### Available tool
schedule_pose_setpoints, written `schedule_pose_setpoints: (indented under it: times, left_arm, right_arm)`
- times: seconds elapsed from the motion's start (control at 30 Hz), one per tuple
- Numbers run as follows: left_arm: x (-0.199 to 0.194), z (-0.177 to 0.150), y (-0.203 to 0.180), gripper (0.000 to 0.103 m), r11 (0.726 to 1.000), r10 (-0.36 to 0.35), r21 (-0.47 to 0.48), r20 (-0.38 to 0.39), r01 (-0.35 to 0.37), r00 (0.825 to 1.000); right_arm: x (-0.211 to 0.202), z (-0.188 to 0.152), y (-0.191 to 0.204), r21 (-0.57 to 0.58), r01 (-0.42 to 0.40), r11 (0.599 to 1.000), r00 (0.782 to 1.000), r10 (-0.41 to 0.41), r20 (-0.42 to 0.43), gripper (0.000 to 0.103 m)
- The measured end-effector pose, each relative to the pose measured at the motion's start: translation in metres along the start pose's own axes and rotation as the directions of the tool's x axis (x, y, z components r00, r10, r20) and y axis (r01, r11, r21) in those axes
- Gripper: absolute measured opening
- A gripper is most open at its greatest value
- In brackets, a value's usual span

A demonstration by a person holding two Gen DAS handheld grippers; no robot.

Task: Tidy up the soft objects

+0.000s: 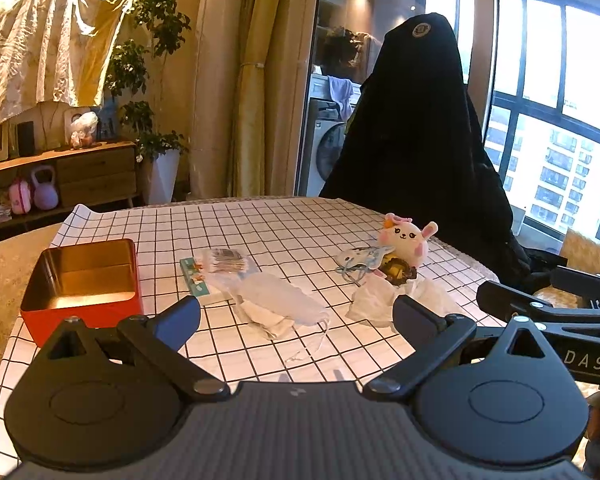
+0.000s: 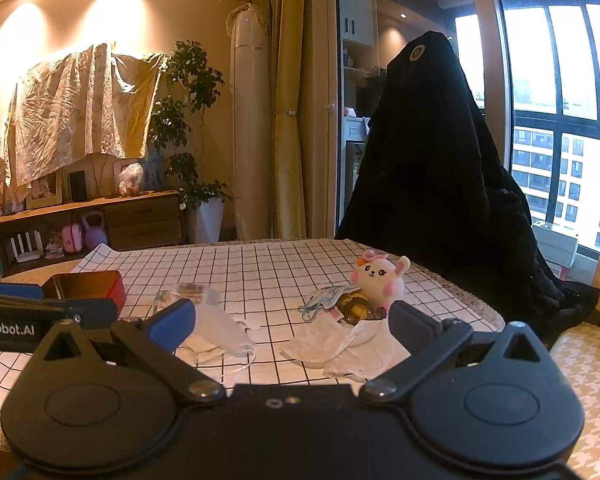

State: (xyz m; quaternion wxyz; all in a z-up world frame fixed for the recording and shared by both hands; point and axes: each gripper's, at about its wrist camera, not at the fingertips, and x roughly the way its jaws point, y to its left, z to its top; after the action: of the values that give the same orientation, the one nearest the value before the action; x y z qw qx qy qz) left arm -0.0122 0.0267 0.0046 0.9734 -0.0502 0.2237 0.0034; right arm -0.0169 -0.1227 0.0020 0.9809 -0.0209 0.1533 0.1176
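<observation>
Shiny gold metal inside red tin [image 1: 82,280], matt checked cloth on table [image 1: 260,220], fuzzy plush bunny [image 1: 406,238], crinkly white fabric masks [image 1: 284,304], matt black plastic gripper arms w/ smooth blue pads [image 1: 178,322], wood-grain sideboard [image 1: 96,172].

Left gripper [image 1: 296,312] and right gripper [image 2: 292,320]: matte black bodies, each with two round hubs bearing a raised oval, triangular cut-outs, silver pivot screws, and angled link arms ending in blue-faced finger pads [image 1: 178,322]. White lettering reads "DAS" on one side housing and "nRobot.AI" on the other.
</observation>
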Motion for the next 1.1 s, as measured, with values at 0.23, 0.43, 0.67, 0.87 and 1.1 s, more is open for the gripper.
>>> schedule_pose_setpoints:
  times: [0.23, 0.43, 0.67, 0.87, 1.1]
  left_arm:
    - [0.0007, 0.0010, 0.0004, 0.103, 1.000, -0.003, -0.004, -0.006, 0.003, 1.000]
    - [-0.0006, 0.0014, -0.0007, 0.103, 1.000, -0.001, 0.005, 0.002, 0.001, 1.000]
    - [-0.0030, 0.0012, -0.0030, 0.103, 1.000, -0.006, 0.018, 0.013, 0.005, 1.000]
    - [-0.0031, 0.0017, -0.0032, 0.103, 1.000, -0.017, 0.021, 0.016, 0.017, 1.000]
    - [-0.0027, 0.0017, -0.0064, 0.103, 0.999, -0.022, 0.037, 0.017, 0.022, 1.000]
  right_arm:
    - [-0.0002, 0.0002, 0.0008, 0.002, 0.000, 1.000, 1.000, 0.001, -0.003, 0.103]
    - [-0.0007, 0.0009, -0.0023, 0.012, 0.003, 1.000, 1.000, -0.003, 0.002, 0.103]
    - [-0.0031, 0.0021, -0.0026, 0.014, 0.007, 1.000, 1.000, -0.007, 0.010, 0.102]
    - [-0.0048, 0.0018, -0.0020, 0.011, 0.009, 1.000, 1.000, -0.009, 0.014, 0.102]
    - [-0.0066, 0.0032, -0.0031, 0.018, 0.016, 1.000, 1.000, -0.016, 0.016, 0.102]
